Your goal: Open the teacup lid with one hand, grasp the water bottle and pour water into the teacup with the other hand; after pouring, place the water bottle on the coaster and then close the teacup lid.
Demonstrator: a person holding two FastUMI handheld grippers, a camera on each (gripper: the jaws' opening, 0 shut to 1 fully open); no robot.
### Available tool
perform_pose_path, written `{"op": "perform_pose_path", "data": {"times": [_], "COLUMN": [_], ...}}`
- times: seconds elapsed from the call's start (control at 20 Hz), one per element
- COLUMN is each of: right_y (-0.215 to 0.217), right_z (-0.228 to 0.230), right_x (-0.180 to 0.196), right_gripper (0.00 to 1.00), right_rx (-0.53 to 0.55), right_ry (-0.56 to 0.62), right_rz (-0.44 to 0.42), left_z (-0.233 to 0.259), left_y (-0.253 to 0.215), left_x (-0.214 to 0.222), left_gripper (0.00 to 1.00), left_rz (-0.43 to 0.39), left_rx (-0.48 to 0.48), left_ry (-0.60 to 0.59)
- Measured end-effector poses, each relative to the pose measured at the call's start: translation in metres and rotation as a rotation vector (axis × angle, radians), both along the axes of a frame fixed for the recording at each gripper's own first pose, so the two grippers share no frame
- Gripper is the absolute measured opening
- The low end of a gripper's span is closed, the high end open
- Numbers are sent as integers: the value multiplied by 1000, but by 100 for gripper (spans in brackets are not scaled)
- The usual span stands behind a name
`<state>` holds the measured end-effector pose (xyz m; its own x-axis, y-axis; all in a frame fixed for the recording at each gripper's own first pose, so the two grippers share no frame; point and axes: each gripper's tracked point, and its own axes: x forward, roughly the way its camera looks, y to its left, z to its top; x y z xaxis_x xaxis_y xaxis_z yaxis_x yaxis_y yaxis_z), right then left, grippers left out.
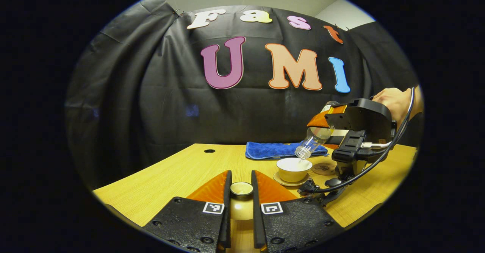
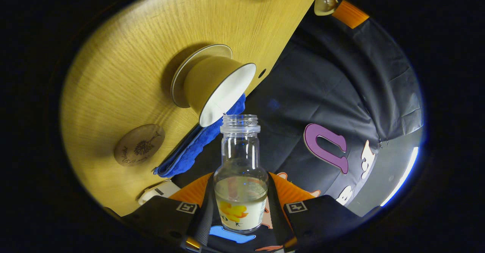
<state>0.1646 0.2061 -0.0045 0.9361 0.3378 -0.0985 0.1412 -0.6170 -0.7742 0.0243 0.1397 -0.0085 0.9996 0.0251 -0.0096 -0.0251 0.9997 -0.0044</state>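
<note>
The left gripper (image 1: 241, 196) grips the small gold teacup lid (image 1: 241, 189) above the wooden surface (image 1: 178, 173). The uncovered gold teacup (image 1: 293, 169) sits on its saucer. The right gripper (image 2: 241, 203) clamps the clear glass water bottle (image 2: 240, 177), tilted mouth-down over the cup, some water remaining inside.

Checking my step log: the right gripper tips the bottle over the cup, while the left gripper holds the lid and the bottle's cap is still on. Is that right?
One slip: the bottle has no cap; the right gripper view shows its mouth open, tilted at the cup. The rest holds: the left gripper holds the lid, the right gripper tips the bottle.
</note>
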Motion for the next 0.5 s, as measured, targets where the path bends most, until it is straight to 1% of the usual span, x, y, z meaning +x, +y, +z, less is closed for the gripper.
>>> {"op": "perform_pose_path", "data": {"times": [0.35,0.4,0.5], "right_y": [-3,-5,-10], "right_z": [-3,-5,-11], "right_x": [1,0,1], "right_gripper": [68,68,67], "right_rx": [12,38,147], "right_ry": [15,31,107], "right_rz": [-15,-28,-67], "left_z": [-1,0,0], "left_y": [1,1,2], "left_x": [0,1,0], "left_gripper": [21,21,21], "left_rz": [3,4,11], "left_rx": [2,1,2], "left_ry": [0,-1,-2]}}
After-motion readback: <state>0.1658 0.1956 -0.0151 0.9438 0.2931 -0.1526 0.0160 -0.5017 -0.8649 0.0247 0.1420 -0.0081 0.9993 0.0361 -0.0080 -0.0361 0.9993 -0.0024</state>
